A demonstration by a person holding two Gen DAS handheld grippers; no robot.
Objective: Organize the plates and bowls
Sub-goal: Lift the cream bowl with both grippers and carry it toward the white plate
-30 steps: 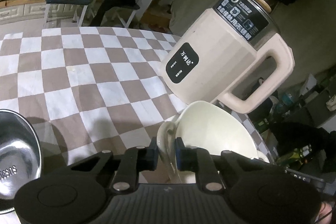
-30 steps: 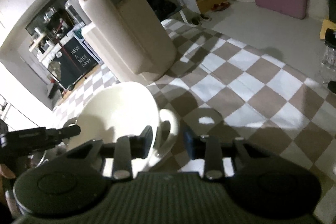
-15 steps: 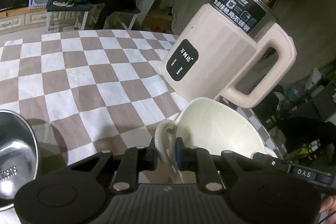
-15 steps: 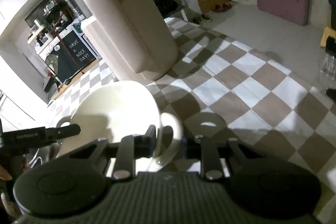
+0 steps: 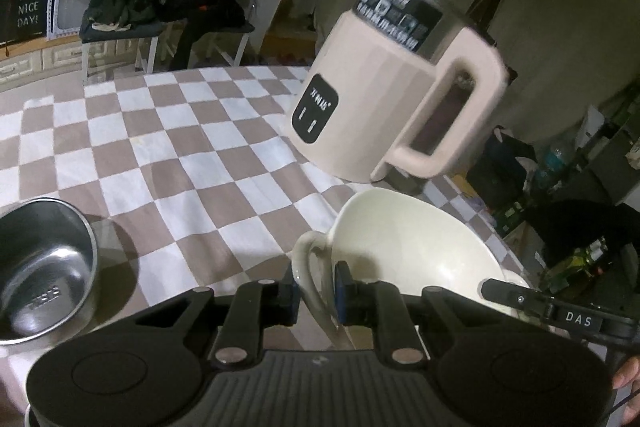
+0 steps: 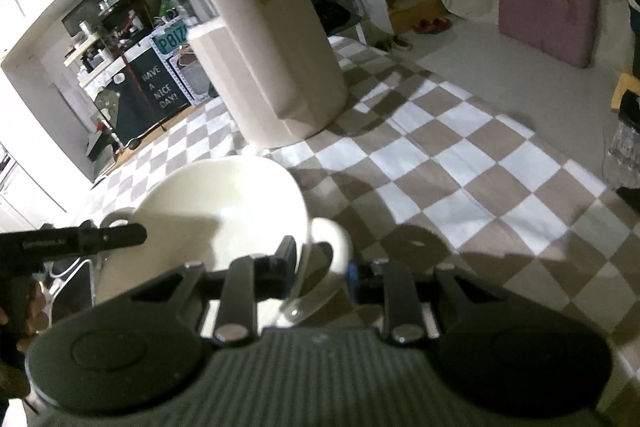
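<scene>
Bowl (image 5: 416, 251) near table edge (image 5: 472, 195), kettle (image 5: 384, 95) beside

Cream-white two-handled bowl (image 5: 416, 251) on a brown-and-white checked cloth (image 5: 168, 163) — beige kettle (image 5: 376, 107) with black panel, shiny silver steel bowl (image 5: 44, 267), black hand-held gripper (image 5: 314, 291) with blue pads.

A tall cream-coloured electric kettle (image 5: 384, 107) with a black control panel, a dark labelled band under its lid and a looped handle stands upright on a brown-and-white checkered tablecloth (image 5: 168, 155). Beyond the table's far edge, a chair piled with dark clothes (image 5: 168, 3) sits beside a black sign reading "HAVE A NICE DAY!" (image 5: 28, 1). A pink rectangular cushion (image 6: 548, 3) leans against the wall across the pale floor.
</scene>
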